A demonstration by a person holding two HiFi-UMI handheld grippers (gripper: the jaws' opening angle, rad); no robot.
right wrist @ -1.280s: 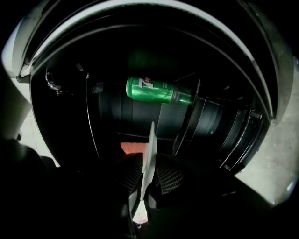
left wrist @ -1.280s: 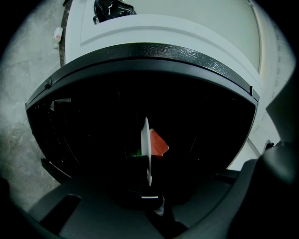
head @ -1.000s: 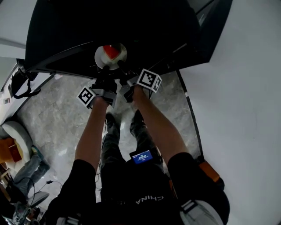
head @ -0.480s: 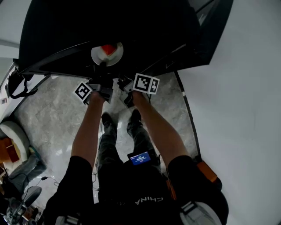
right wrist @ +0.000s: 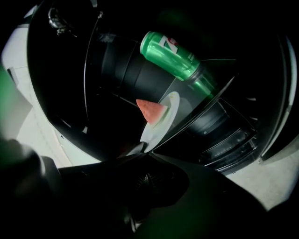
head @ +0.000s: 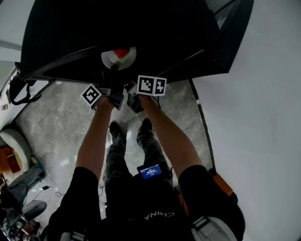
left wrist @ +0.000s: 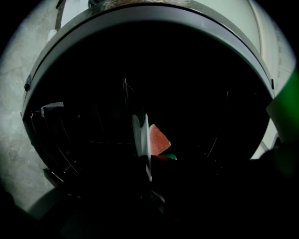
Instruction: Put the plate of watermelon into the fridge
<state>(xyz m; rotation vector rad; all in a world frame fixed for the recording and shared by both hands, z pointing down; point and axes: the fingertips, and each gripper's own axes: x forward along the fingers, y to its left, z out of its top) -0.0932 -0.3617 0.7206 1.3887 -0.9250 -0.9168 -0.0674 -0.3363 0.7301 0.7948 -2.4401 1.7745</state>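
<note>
The plate (head: pixel 118 57) sits inside the dark mouth of the fridge (left wrist: pixel 140 11), held clear of my body and just past the front edge. The red wedge of watermelon (head: pixel 121 53) lies on its far half. In the left gripper view I see the plate edge-on, upright in the picture, with the wedge to its right.

My left gripper (head: pixel 113 73) has its jaws pressed onto the plate's near rim. My right gripper (head: pixel 128 84) comes in beside it, and in its own view its jaws pinch that rim at the lower tip. The interior is so dark that I cannot tell whether the plate rests on the glass shelf (right wrist: pixel 205 102).

A green can (right wrist: pixel 175 56) lies deeper in the fridge, beyond the plate. Behind the grippers, both forearms reach forward over the pale marble floor (head: pixel 56 127).
</note>
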